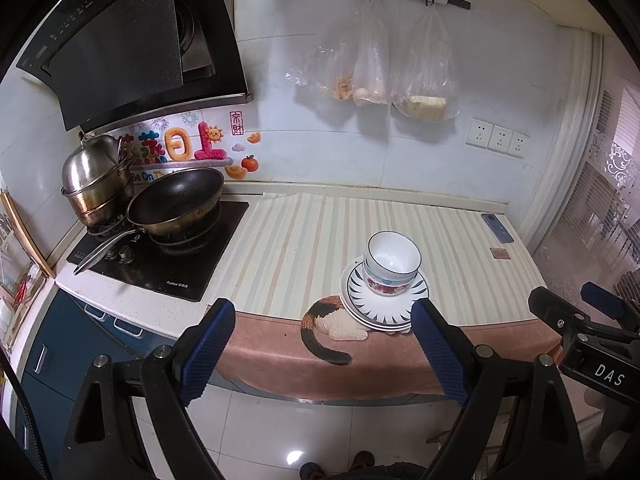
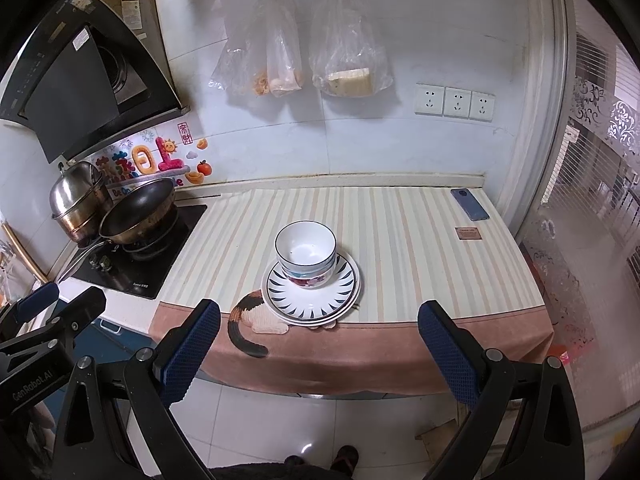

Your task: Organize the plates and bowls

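Observation:
A stack of white bowls [image 1: 392, 264] [image 2: 306, 254], the lowest with a floral band, stands on a stack of white plates with dark blue rim marks [image 1: 416, 300] [image 2: 344, 284]. The stack sits near the front edge of the striped counter mat [image 1: 300, 232] [image 2: 400, 232]. My left gripper [image 1: 322, 344] is open and empty, held in front of the counter, short of the stack. My right gripper [image 2: 320, 344] is open and empty, also in front of the counter edge, apart from the plates. The right gripper shows at the right edge of the left wrist view [image 1: 580, 316].
A black wok [image 1: 176, 200] [image 2: 138, 208] and a steel pot [image 1: 96, 180] [image 2: 78, 196] sit on the stove at the left. A phone [image 1: 497, 228] [image 2: 470, 204] lies at the counter's back right. Plastic bags [image 2: 312, 52] hang on the wall. A sliding glass door [image 2: 592, 200] is at the right.

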The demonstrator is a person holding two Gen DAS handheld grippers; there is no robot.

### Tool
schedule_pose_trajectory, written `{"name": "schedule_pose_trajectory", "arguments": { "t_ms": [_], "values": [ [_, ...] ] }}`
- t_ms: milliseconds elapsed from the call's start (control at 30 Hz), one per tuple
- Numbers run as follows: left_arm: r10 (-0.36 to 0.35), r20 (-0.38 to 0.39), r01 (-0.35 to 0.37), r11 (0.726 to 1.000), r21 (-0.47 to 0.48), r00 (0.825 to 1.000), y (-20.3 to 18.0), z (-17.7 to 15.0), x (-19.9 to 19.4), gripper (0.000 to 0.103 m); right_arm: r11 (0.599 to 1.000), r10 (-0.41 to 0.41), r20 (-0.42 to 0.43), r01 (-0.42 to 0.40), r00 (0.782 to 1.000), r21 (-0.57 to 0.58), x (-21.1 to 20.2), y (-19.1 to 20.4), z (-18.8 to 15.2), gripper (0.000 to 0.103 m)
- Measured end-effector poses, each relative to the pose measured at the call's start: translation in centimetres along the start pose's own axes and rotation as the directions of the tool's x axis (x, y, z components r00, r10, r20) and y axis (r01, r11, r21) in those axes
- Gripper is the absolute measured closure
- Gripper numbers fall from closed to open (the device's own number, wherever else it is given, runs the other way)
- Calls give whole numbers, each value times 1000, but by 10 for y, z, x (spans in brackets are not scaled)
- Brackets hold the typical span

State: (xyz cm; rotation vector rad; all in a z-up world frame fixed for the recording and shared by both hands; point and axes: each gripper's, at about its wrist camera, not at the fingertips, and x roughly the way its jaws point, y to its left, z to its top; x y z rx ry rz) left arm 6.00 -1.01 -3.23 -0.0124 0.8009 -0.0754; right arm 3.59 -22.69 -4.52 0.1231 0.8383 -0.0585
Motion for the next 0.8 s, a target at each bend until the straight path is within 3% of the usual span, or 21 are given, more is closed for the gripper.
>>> {"name": "schedule_pose_trajectory", "arguments": {
  "t_ms": [800],
  "values": [
    [-5, 0, 5, 1000, -1, 1000, -2, 1, 0, 13, 1000, -12, 5, 12, 1000, 6, -5, 2, -7, 2]
  ]
}}
